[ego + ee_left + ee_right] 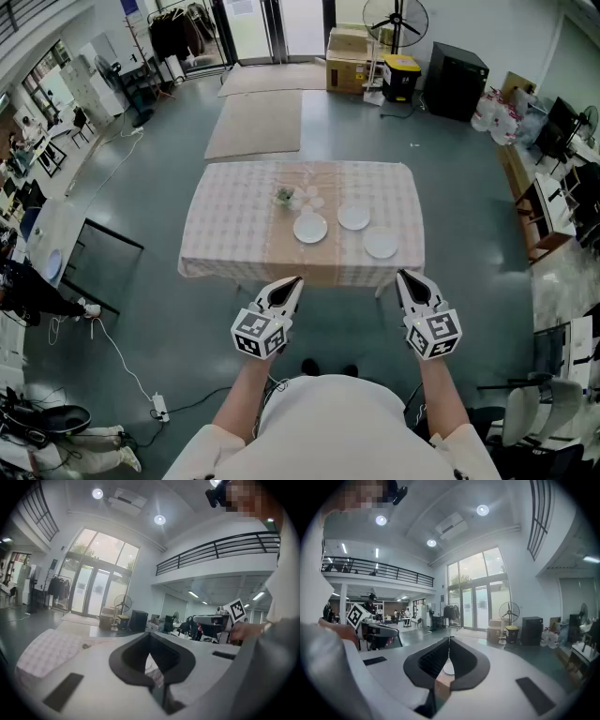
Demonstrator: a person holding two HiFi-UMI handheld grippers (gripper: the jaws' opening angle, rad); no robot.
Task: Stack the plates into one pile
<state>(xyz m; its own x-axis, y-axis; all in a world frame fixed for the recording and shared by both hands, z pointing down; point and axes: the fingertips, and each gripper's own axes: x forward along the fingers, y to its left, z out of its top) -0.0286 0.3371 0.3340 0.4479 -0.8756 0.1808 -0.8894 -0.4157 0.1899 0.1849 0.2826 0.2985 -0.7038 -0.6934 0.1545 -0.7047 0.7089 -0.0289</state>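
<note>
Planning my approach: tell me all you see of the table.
The table is rectangular, draped in a pale pink checked cloth with a plain tan strip down its middle. It stands on grey floor. Three white plates lie on it, unstacked, beside a small greenish item.

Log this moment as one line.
plates: three, unstacked on table | left gripper: shut, empty, short of table | right gripper: shut, empty, short of table
</note>
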